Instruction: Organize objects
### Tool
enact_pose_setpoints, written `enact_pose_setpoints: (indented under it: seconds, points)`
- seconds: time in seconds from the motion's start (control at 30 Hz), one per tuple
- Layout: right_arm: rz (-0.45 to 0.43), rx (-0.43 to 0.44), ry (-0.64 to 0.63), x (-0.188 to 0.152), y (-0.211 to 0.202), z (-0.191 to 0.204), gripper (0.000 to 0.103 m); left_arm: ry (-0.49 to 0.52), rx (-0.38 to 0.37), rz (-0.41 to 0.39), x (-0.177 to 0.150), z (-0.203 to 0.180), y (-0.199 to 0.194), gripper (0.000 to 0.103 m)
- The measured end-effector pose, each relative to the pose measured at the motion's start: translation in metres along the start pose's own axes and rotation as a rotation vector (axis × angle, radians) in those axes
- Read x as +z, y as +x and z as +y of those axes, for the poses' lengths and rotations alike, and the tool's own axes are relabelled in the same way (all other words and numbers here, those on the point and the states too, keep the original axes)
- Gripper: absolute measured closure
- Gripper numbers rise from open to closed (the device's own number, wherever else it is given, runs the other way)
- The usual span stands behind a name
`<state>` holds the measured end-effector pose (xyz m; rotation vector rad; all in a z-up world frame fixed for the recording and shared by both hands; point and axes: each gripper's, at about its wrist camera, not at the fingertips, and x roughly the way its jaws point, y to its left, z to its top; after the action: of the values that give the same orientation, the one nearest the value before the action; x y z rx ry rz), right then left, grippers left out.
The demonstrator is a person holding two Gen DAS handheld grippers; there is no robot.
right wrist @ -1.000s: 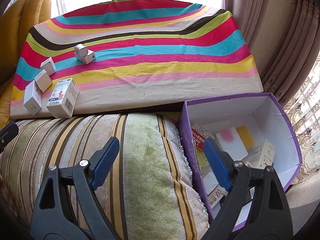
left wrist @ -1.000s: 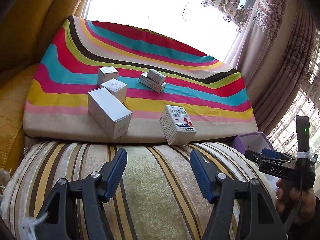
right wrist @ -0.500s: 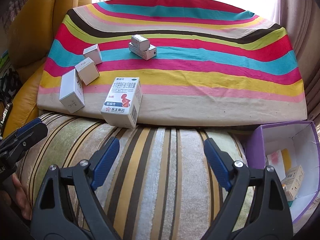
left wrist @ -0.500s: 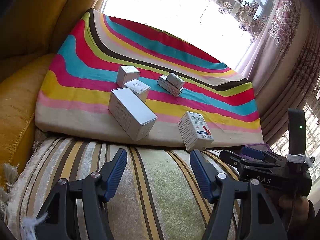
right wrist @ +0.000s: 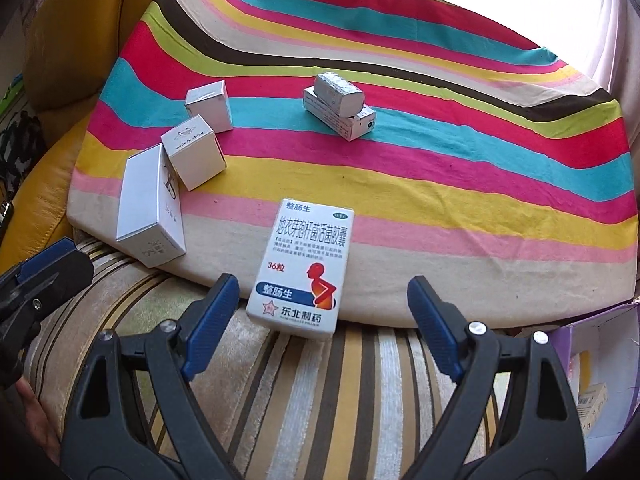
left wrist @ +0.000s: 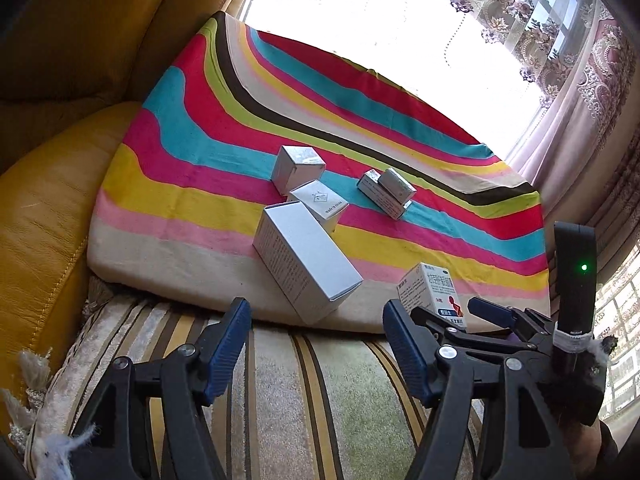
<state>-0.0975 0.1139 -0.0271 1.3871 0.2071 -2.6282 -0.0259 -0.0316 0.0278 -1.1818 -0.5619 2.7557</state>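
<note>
Several small boxes lie on a striped cloth point(right wrist: 440, 168). A white medicine box with a red figure point(right wrist: 304, 268) point(left wrist: 434, 294) lies at the cloth's front edge, just ahead of my right gripper point(right wrist: 320, 308), which is open and empty. A long plain white box point(left wrist: 306, 260) point(right wrist: 150, 208) lies just ahead of my left gripper point(left wrist: 316, 332), also open and empty. Behind it sit two small white cubes point(left wrist: 318, 202) point(left wrist: 298, 168) and a stacked pair of small boxes point(left wrist: 386, 192) point(right wrist: 340, 104). The right gripper also shows in the left wrist view point(left wrist: 492, 320).
A purple open box point(right wrist: 592, 380) holding other packs sits at the lower right of the right wrist view. A striped cushion point(left wrist: 300, 400) lies under both grippers. A yellow leather sofa point(left wrist: 60, 160) rises on the left, curtains point(left wrist: 592, 100) on the right.
Both grippers moved left and forward toward the boxes. The right gripper swung away from the purple box and now faces the medicine box. Both stayed open.
</note>
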Motion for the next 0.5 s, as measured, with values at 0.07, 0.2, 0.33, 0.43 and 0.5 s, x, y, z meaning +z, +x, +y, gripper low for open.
enact_pose_setpoints:
  seconds: [0.07, 0.2, 0.33, 0.43, 0.5]
  points:
    - [0.009, -0.009, -0.012, 0.004, 0.007, 0.002, 0.021, -0.007, 0.016, 0.000, 0.006, -0.002, 0.006, 0.027]
    - [0.030, -0.023, -0.016, 0.009, 0.018, 0.001, 0.039, -0.029, 0.060, 0.013, 0.017, -0.006, 0.023, 0.024]
    - [0.042, -0.054, 0.012, 0.013, 0.026, -0.007, 0.054, -0.043, 0.098, 0.018, 0.026, -0.009, 0.038, 0.024]
    - [0.036, -0.078, 0.036, 0.015, 0.029, -0.015, 0.056, -0.041, 0.126, 0.024, 0.031, -0.014, 0.047, 0.024]
    - [0.032, -0.093, 0.047, 0.015, 0.029, -0.019, 0.056, -0.041, 0.142, 0.036, 0.032, -0.016, 0.054, 0.024]
